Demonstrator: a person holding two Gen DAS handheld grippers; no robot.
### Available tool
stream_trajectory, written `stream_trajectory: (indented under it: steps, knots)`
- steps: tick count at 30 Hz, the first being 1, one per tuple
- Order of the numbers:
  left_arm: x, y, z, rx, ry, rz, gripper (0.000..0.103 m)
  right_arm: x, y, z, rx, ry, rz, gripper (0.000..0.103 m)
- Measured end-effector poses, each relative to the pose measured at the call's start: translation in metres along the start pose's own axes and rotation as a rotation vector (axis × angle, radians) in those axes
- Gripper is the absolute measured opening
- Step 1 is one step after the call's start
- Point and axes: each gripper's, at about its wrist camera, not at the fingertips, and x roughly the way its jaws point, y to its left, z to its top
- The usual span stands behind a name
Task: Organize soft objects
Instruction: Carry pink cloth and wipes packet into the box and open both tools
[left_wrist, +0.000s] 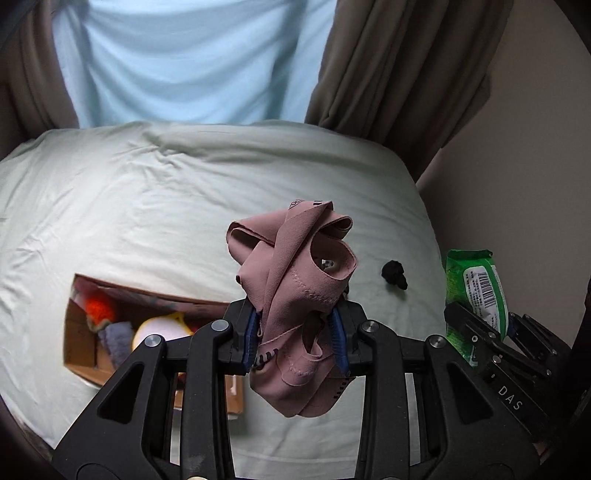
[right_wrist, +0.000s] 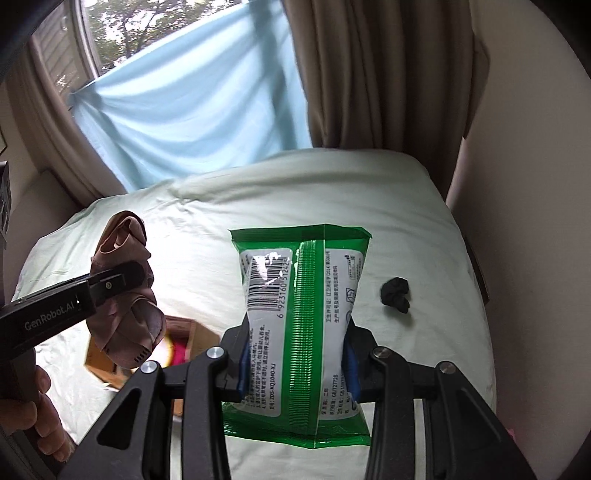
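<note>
We held both tongs above the bed (left_wrist: 147, 206). Our left gripper (left_wrist: 295, 332) was clamped on a crumpled pink cloth (left_wrist: 295, 280), which bunched up beyond the blue pads (left_wrist: 251, 332) and hung down on the near side of them. In the right wrist view the same cloth (right_wrist: 125, 291) showed at the left, pinched in the left gripper (right_wrist: 118, 280), with the left hand (right_wrist: 40, 417) low in the left corner.

Our right gripper (right_wrist: 297, 354) was closed on a green wipes pack (right_wrist: 299, 325), squeezed at its waist between the pads (right_wrist: 351, 365), its barcode label towards the camera. From the left wrist the pack (left_wrist: 476, 295) and the right gripper (left_wrist: 487, 332) stood at the right edge of the bed.

An open cardboard box (left_wrist: 79, 332) lay on the sheet to the near left, below the left gripper, with an orange thing (left_wrist: 98, 308), a grey cloth (left_wrist: 118, 338) and a pale round toy (left_wrist: 162, 330) inside. In the right view the box (right_wrist: 99, 354) was partly hidden behind the pink cloth.

A small black scrunchie (left_wrist: 394, 274) lay alone on the sheet to the right, well apart from the box; it showed likewise in the right view (right_wrist: 395, 290). At the far side hung brown curtains (left_wrist: 388, 62) and a pale blue sheet (left_wrist: 192, 59) over the window (right_wrist: 107, 33).
</note>
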Motion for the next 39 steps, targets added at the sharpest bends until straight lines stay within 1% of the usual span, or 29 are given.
stream_trajectory:
  steps: [4,7,10,13,16,19,23,29,33,34,39]
  knots:
    - [-0.040,0.048,-0.011,0.005,-0.013,0.035,0.029,-0.027,0.050,-0.005,-0.031,-0.012,0.040,0.036]
    - [-0.060,0.087,-0.020,0.011,-0.012,0.062,0.029,-0.035,0.091,-0.010,-0.033,-0.007,0.072,0.036]
    - [-0.073,0.126,-0.028,0.017,-0.004,0.102,0.029,-0.028,0.125,-0.017,-0.024,0.001,0.102,0.036]
    - [-0.079,0.166,-0.036,0.000,0.015,0.118,0.029,-0.018,0.160,-0.026,-0.004,0.027,0.129,0.036]
    - [-0.078,0.199,-0.042,-0.012,0.040,0.129,0.029,-0.006,0.186,-0.033,0.001,0.054,0.135,0.036]
    - [-0.068,0.231,-0.044,-0.020,0.072,0.121,0.029,0.009,0.209,-0.039,0.015,0.084,0.132,0.036]
    - [-0.045,0.260,-0.046,-0.010,0.134,0.103,0.029,0.034,0.236,-0.045,0.051,0.127,0.128,0.036]
    - [-0.003,0.284,-0.054,-0.004,0.222,0.090,0.029,0.079,0.266,-0.053,0.074,0.229,0.128,0.036]
    - [0.026,0.295,-0.060,-0.027,0.271,0.086,0.029,0.114,0.284,-0.053,0.036,0.299,0.124,0.036]
    - [0.034,0.297,-0.062,-0.033,0.283,0.086,0.029,0.124,0.287,-0.053,0.020,0.316,0.119,0.036]
    - [0.070,0.305,-0.068,-0.042,0.325,0.095,0.029,0.168,0.292,-0.052,0.003,0.405,0.153,0.036]
